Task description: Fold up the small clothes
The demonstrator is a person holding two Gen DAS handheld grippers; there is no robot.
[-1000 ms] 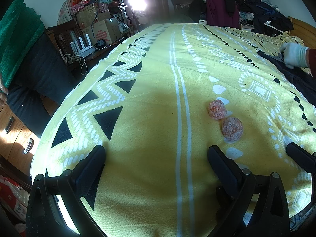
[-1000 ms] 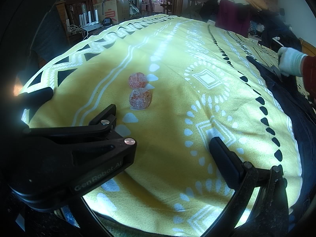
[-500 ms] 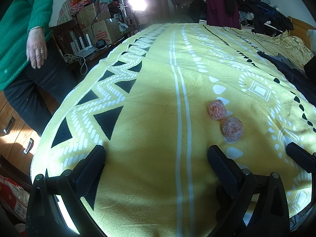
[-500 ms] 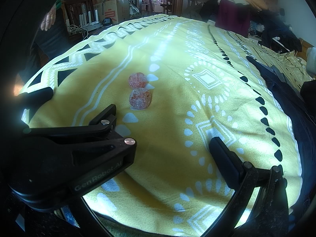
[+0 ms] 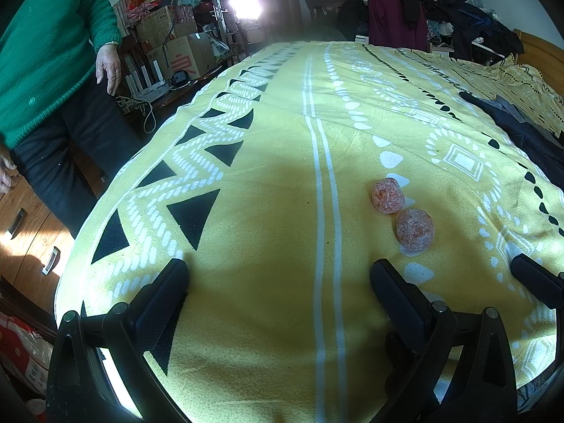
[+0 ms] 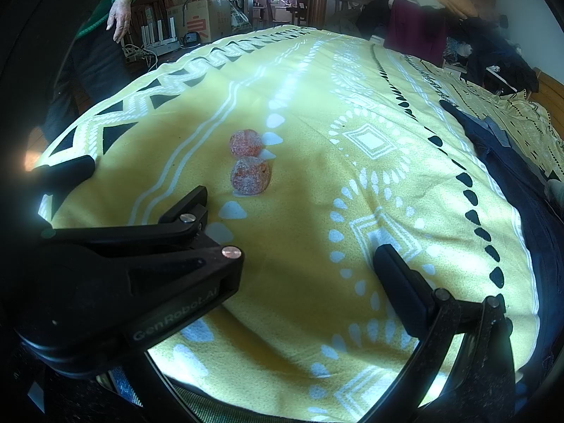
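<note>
While both tools idle at the near edge of the bed, nothing of the folding shows as begun.

Progress: judged at the start; no folded garment anywhere in either view, every step left.

Left gripper (image 5: 278,275): jaws spread wide, nothing between them, poised low over the yellow patterned blanket (image 5: 268,162).

Right gripper (image 6: 289,222): likewise spread and empty. Its left finger looks to be the one reaching toward the balls in the right wrist view, though the left tool's body crowds that side and I cannot tell the parts apart with certainty.

Task's thing: no small garment clearly laid out for folding. Only candidate is the dark garment (image 5: 528,141) lying flat along the right side of the blanket, well apart from both tools; also seen in the right wrist view (image 6: 500,155). Whether it counts as "small" cannot be told.

Clutter in the work area: two orange fuzzy balls (image 5: 402,211), touching or nearly so, just ahead of the left tool's right finger. What they are is unclear.

Clothes pile (image 5: 440,10): heaped at the far end of the bed, out of reach from here.

Bystander: person in a green sweater (image 5: 46,53) standing at the left side of the bed, bare hand (image 5: 109,68) hanging.

Left to do, as I judge it: get a garment, spread it flat, fold it.
</note>
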